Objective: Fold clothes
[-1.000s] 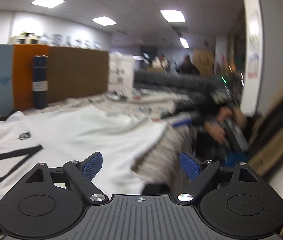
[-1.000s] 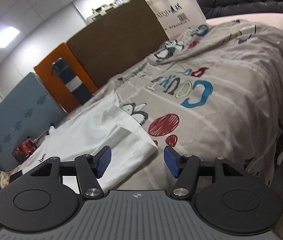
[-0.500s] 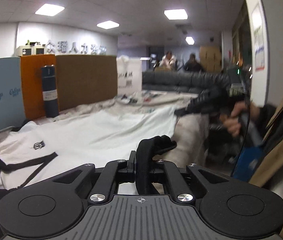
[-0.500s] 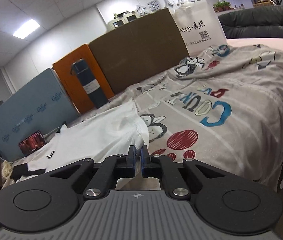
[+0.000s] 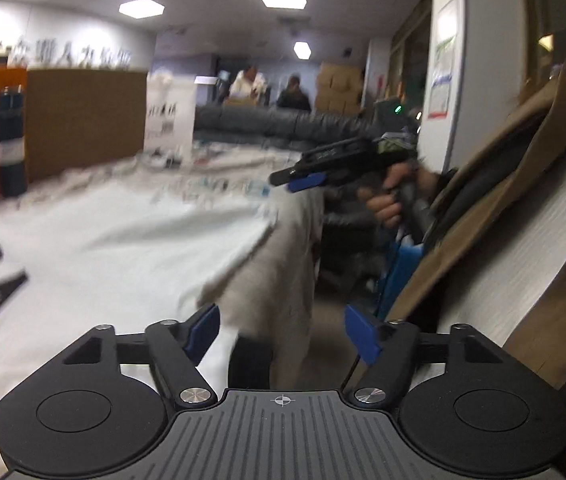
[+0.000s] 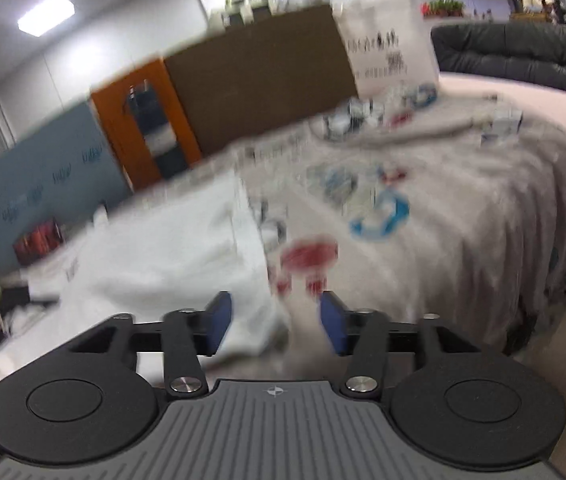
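Note:
A white T-shirt [image 5: 103,256] with a small dark logo and black trim lies spread on the printed sheet; it also shows in the right wrist view [image 6: 171,256]. My left gripper [image 5: 281,334] is open and empty at the shirt's near hem, over the table's edge. My right gripper [image 6: 275,322] is open and empty just above the shirt's right hem corner. The right gripper also shows in the left wrist view [image 5: 307,180], held in a hand above the table's far corner. Both views are blurred.
The table is covered with a grey cartoon-print sheet [image 6: 443,216]. Brown, orange and blue boards [image 6: 259,84] with a dark bottle [image 5: 11,148] stand along its back. A dark sofa [image 6: 523,56] stands behind. The person's coat [image 5: 503,220] is at the right.
Both grippers were shut half a second ago and now stand open. Both have pulled back a little from the shirt's hem, and the views are blurred by motion.

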Available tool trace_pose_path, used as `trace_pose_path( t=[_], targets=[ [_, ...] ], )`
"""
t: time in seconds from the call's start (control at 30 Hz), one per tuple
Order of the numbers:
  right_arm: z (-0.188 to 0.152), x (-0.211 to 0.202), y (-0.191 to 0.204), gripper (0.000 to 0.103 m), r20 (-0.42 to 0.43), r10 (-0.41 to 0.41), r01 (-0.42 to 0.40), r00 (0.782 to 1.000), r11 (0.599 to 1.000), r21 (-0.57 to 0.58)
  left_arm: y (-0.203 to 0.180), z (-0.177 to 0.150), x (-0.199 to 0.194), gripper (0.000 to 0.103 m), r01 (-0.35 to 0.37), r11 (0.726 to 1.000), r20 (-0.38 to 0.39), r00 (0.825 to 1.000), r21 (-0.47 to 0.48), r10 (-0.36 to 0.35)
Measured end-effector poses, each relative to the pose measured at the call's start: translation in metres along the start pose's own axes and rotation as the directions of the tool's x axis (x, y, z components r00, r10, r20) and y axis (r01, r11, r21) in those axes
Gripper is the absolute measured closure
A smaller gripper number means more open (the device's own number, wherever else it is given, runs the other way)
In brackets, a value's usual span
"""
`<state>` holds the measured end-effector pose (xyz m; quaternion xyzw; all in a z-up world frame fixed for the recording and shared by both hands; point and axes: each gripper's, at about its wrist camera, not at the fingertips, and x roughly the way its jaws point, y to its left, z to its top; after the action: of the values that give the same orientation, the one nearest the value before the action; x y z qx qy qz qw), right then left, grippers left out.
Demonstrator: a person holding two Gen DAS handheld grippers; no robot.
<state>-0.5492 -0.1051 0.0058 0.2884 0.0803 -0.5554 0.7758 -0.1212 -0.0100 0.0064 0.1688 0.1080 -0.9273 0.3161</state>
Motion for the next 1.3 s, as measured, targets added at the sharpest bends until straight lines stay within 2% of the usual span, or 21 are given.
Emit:
trace_pose_path(
  t=[0.03,0.1,0.17,0.23,0.33,0.43,0.53,0.57,0.6,0.63,0.67,0.7,0.73,0.83,0.93,1.03,1.13,1.17,1.2,1.23,1.3],
  targets=[
    [0.011,0.002,0.003,0.056,0.025,0.026,-0.026,0.999,1.000,-0.010,0.002,0.006,-0.002,0.032,-0.011,1.000,0.033,0.999,0.006,0.011],
    [0.031,0.015,0.012,0.057,0.052,0.079,-0.076,0.996,0.996,-0.054,0.012,0.018,0.001,0.028,-0.116,0.993,0.081,0.990,0.006,0.115],
    [0.047,0.038,0.027,0.057,0.033,0.137,-0.132,0.990,0.985,-0.114,0.025,0.026,0.008,0.021,-0.227,0.974,0.111,0.967,-0.020,0.228],
    [0.059,0.070,0.038,0.057,-0.016,0.181,-0.181,0.983,0.973,-0.143,0.043,0.031,0.019,0.019,-0.324,0.942,0.118,0.936,-0.085,0.333],
    [0.071,0.125,0.045,0.062,-0.132,0.206,-0.222,0.970,0.968,-0.122,0.071,0.035,0.034,0.017,-0.374,0.902,0.115,0.907,-0.217,0.404],
    [0.078,0.171,0.044,0.064,-0.205,0.194,-0.216,0.959,0.972,-0.091,0.094,0.028,0.037,0.016,-0.331,0.884,0.132,0.911,-0.331,0.390],
    [0.080,0.205,0.042,0.064,-0.297,0.179,-0.208,0.938,0.975,-0.071,0.107,0.020,0.035,0.016,-0.302,0.869,0.142,0.913,-0.393,0.381],
    [0.077,0.213,0.042,0.066,-0.329,0.160,-0.197,0.931,0.977,-0.082,0.110,0.019,0.035,0.016,-0.306,0.865,0.138,0.912,-0.398,0.387],
    [0.074,0.218,0.042,0.072,-0.348,0.139,-0.182,0.927,0.979,-0.096,0.111,0.018,0.034,0.016,-0.307,0.862,0.135,0.912,-0.404,0.388],
    [0.072,0.221,0.042,0.079,-0.353,0.118,-0.166,0.928,0.980,-0.109,0.113,0.017,0.033,0.016,-0.307,0.859,0.132,0.912,-0.409,0.388],
    [0.070,0.224,0.041,0.095,-0.358,0.098,-0.151,0.928,0.981,-0.122,0.116,0.016,0.033,0.016,-0.301,0.858,0.133,0.913,-0.416,0.385],
    [0.069,0.225,0.041,0.100,-0.357,0.090,-0.147,0.930,0.980,-0.135,0.118,0.016,0.034,0.016,-0.295,0.857,0.135,0.914,-0.422,0.382],
    [0.069,0.223,0.042,0.100,-0.342,0.092,-0.152,0.935,0.977,-0.151,0.119,0.015,0.034,0.016,-0.293,0.856,0.135,0.915,-0.426,0.380],
    [0.074,0.224,0.044,0.100,-0.295,0.029,-0.096,0.955,0.972,-0.214,0.121,0.013,0.034,0.016,-0.291,0.852,0.126,0.917,-0.435,0.378],
    [0.073,0.231,0.039,0.101,-0.300,-0.057,-0.026,0.952,0.964,-0.264,0.120,0.012,0.034,0.016,-0.293,0.855,0.125,0.918,-0.429,0.377],
    [0.081,0.228,0.034,0.097,-0.272,-0.057,-0.015,0.961,0.967,-0.254,0.123,0.011,0.033,0.015,-0.284,0.853,0.131,0.919,-0.437,0.373],
    [0.095,0.230,0.034,0.092,-0.250,0.015,-0.064,0.968,0.980,-0.190,0.124,0.011,0.032,0.015,-0.279,0.851,0.137,0.918,-0.445,0.372],
    [0.099,0.233,0.035,0.085,-0.253,0.047,-0.091,0.966,0.982,-0.163,0.124,0.011,0.032,0.014,-0.278,0.851,0.139,0.917,-0.446,0.373],
    [0.102,0.239,0.038,0.071,-0.254,0.076,-0.116,0.964,0.983,-0.146,0.124,0.011,0.031,0.014,-0.278,0.850,0.140,0.917,-0.447,0.374],
    [0.105,0.245,0.041,0.064,-0.253,0.095,-0.134,0.963,0.981,-0.140,0.125,0.011,0.031,0.014,-0.278,0.850,0.142,0.916,-0.448,0.374],
    [0.108,0.260,0.049,0.060,-0.262,0.090,-0.132,0.961,0.980,-0.146,0.125,0.010,0.030,0.013,-0.277,0.849,0.145,0.915,-0.451,0.376]
  ],
)
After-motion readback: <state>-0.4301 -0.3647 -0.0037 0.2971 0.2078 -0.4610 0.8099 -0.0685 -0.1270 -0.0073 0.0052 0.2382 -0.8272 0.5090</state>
